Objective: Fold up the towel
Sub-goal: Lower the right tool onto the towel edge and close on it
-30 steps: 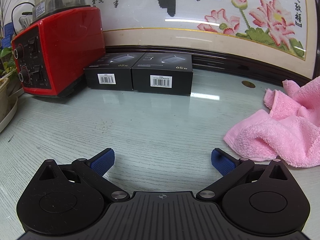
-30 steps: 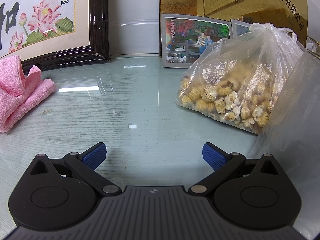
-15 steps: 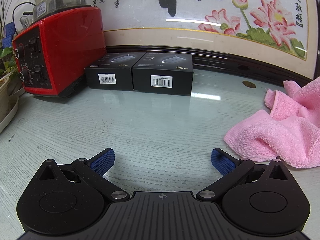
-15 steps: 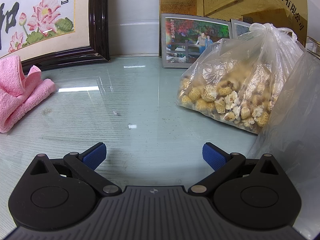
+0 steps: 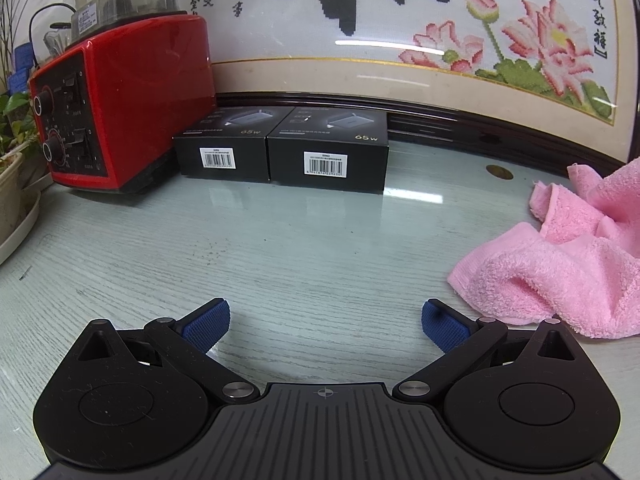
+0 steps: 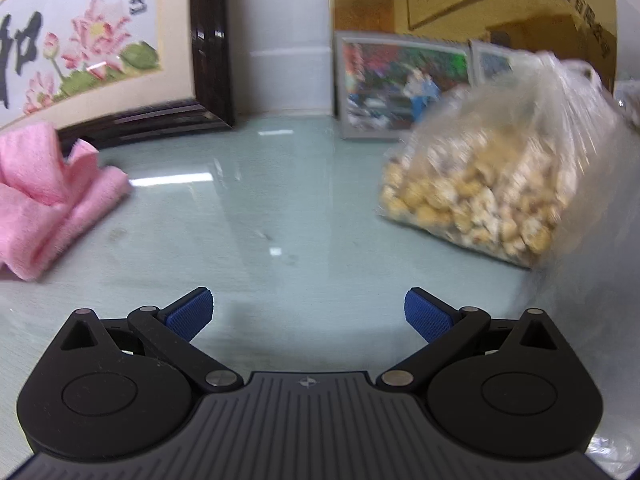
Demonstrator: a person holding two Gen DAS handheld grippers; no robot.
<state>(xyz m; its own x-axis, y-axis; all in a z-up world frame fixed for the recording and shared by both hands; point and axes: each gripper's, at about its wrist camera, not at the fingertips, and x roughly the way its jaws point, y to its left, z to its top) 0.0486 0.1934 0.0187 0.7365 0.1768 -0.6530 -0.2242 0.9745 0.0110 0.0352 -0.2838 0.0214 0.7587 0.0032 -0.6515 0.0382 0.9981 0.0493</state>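
We hold our left gripper (image 5: 325, 320) and right gripper (image 6: 309, 312) wide open and empty over the table (image 5: 280, 248), ready for the crumpled pink towel (image 5: 568, 264) at three o'clock of the left.

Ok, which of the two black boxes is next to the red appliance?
The left black box; its side sits by the red appliance, while the right black box lies farther off.
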